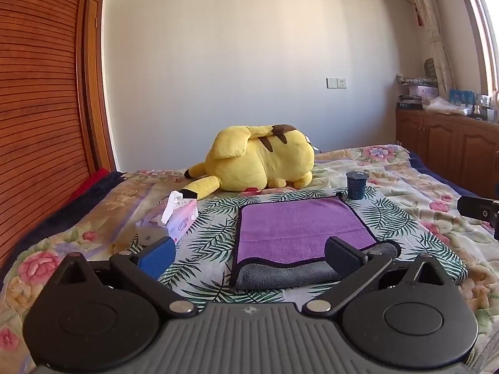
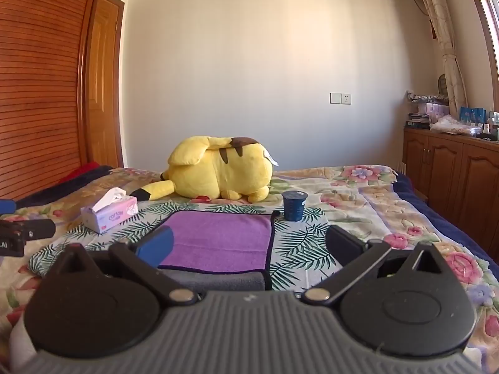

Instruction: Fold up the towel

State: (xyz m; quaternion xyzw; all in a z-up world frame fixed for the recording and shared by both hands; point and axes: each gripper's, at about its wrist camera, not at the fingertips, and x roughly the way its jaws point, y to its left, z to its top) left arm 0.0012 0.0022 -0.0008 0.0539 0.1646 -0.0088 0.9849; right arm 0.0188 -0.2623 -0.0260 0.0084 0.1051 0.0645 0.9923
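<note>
A purple towel (image 1: 296,227) with a dark border lies on the leaf-print cloth on the bed; its near edge is turned over and shows a grey underside (image 1: 280,274). It also shows in the right wrist view (image 2: 218,237). My left gripper (image 1: 249,255) is open and empty, hovering just before the towel's near edge. My right gripper (image 2: 248,244) is open and empty, over the towel's near right corner. The right gripper's body shows at the right edge of the left wrist view (image 1: 480,210); the left gripper's body shows at the left edge of the right wrist view (image 2: 21,233).
A pink tissue box (image 1: 181,218) stands left of the towel. A dark blue cup (image 1: 356,184) stands at its far right corner. A yellow plush toy (image 1: 259,159) lies behind. Wooden cabinets (image 1: 452,143) line the right wall, a wooden wardrobe (image 1: 37,93) the left.
</note>
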